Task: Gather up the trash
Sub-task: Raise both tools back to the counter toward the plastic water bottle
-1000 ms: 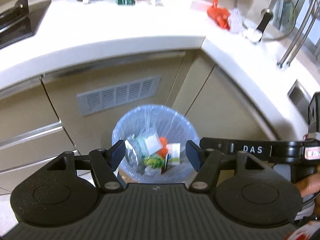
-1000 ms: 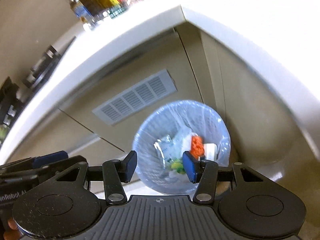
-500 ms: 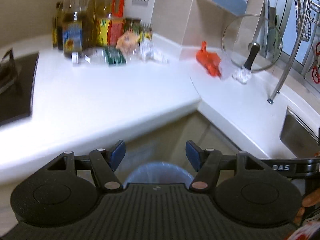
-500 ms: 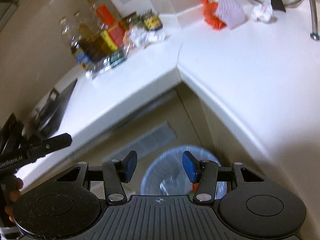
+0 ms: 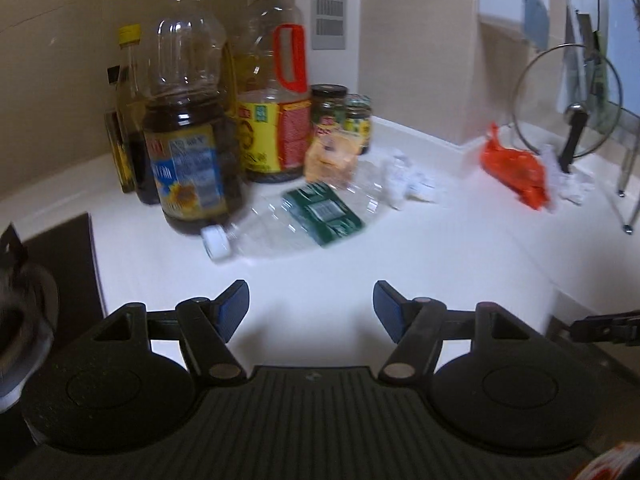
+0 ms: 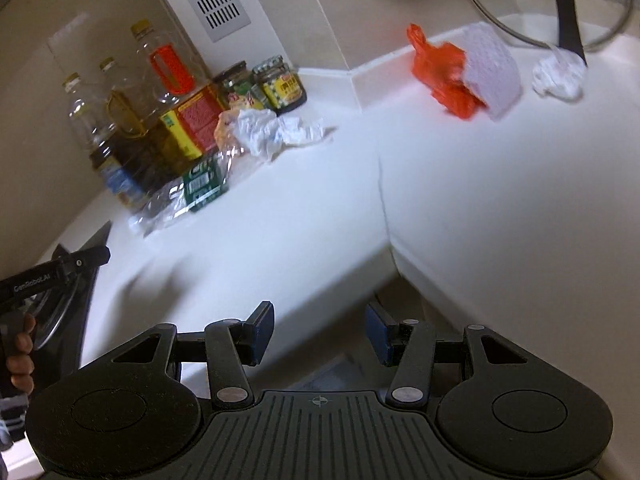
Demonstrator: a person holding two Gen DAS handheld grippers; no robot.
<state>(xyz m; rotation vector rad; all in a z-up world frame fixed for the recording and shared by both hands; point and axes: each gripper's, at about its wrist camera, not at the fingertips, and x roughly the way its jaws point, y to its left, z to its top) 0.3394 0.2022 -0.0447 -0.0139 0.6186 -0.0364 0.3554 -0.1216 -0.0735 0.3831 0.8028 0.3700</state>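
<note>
On the white counter (image 5: 360, 264) lies an empty clear plastic bottle (image 5: 288, 220) with a green label and white cap; it also shows in the right wrist view (image 6: 188, 192). Behind it are a crumpled orange wrapper (image 5: 330, 158) and crumpled white paper (image 5: 404, 178), also seen from the right (image 6: 276, 132). An orange plastic bag (image 5: 514, 168) (image 6: 444, 74) and a white tissue wad (image 6: 558, 76) lie farther right. My left gripper (image 5: 311, 310) is open and empty in front of the bottle. My right gripper (image 6: 320, 332) is open and empty over the counter's edge.
Oil bottles (image 5: 188, 148) and jars (image 5: 328, 110) stand against the back wall. A glass pot lid (image 5: 568, 100) leans at the right. A black stove (image 5: 60, 264) is at the left. The left gripper's body (image 6: 52, 276) shows in the right wrist view.
Both grippers have risen from above the trash bin on the floor up to the counter. The bin has left both views. Both grippers stay open and empty.
</note>
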